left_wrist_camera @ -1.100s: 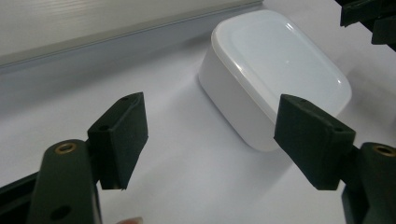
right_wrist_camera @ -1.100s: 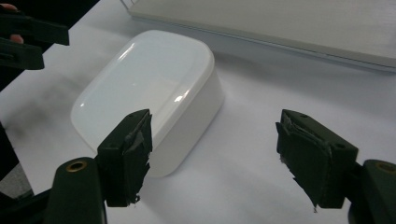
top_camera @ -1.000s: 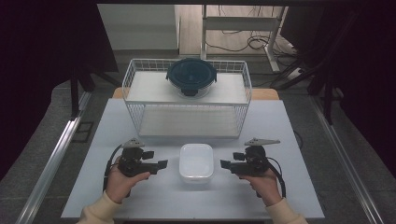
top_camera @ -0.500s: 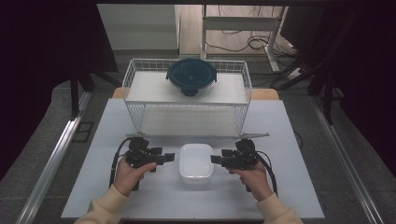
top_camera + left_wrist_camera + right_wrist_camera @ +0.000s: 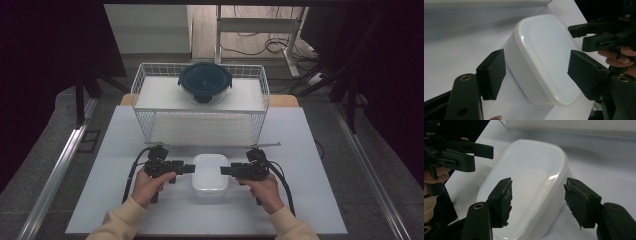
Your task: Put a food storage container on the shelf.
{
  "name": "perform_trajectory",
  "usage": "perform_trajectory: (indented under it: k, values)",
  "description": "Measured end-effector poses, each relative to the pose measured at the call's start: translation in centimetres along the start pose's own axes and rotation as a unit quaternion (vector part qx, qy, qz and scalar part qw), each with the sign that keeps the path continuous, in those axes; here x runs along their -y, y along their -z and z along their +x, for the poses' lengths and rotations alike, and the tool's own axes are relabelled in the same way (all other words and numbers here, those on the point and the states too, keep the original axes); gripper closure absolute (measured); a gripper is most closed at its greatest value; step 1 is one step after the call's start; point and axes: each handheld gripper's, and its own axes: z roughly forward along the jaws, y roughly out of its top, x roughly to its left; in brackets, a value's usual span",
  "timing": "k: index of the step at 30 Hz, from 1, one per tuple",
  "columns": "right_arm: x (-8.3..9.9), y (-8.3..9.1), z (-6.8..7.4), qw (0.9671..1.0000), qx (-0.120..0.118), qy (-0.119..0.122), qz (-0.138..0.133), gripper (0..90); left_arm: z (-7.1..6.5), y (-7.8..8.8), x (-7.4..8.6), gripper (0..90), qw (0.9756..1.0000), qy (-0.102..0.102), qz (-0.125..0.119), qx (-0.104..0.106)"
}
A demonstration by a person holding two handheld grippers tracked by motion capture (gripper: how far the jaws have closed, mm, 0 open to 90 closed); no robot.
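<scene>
The white tub (image 5: 211, 172), centre-bottom, is probably light, stiff and slick; grip its side walls. Left gripper (image 5: 188, 169) and right gripper (image 5: 226, 170) have just been narrowing, pads apparently not yet touching.

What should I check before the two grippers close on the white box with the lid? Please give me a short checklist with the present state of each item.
1. Left gripper at the white box, left side: ok.
2. Right gripper at its right side: ok.
3. Jaws have been closing, pads not pressing yet: ok.
4. Lid lies flat on the box: ok.
5. Lid is locked to the box: cannot tell.
6. Wire basket stands apart behind the box: ok.
</scene>
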Motion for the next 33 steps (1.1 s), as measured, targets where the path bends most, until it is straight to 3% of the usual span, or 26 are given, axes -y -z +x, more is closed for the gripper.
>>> perform_trajectory:
  k: [4,9,16,18,20,25,33]
  values:
    - [0.1,-0.4,-0.1,0.9999,-0.009,-0.011,0.005,40.7,0.3,-0.4,0.0,31.9,0.9999,0.010,0.004,0.005]
    - [0.3,-0.5,-0.4,0.9996,-0.013,-0.023,0.006,42.1,1.5,-1.0,0.3,37.5,0.9982,0.046,0.014,0.035]
    - [0.4,-0.4,-0.7,0.9987,-0.031,-0.040,0.008,48.5,1.8,-1.6,0.6,49.9,0.9970,0.050,0.024,0.054]
    - [0.5,-0.4,-0.7,0.9987,-0.027,-0.042,0.009,53.9,1.8,-1.7,0.7,55.8,0.9963,0.052,0.026,0.063]
    - [0.5,-0.3,-0.9,0.9985,-0.026,-0.047,0.011,59.6,1.6,-1.8,0.9,60.7,0.9968,0.054,0.018,0.056]
    - [0.7,-0.2,-1.1,0.9972,-0.030,-0.068,0.008,63.4,1.6,-1.6,1.3,67.0,0.9951,0.078,0.000,0.061]
    - [1.3,0.8,-0.5,0.9969,-0.034,-0.070,-0.004,70.3,0.3,-0.8,1.8,71.0,0.9973,0.052,-0.008,0.052]
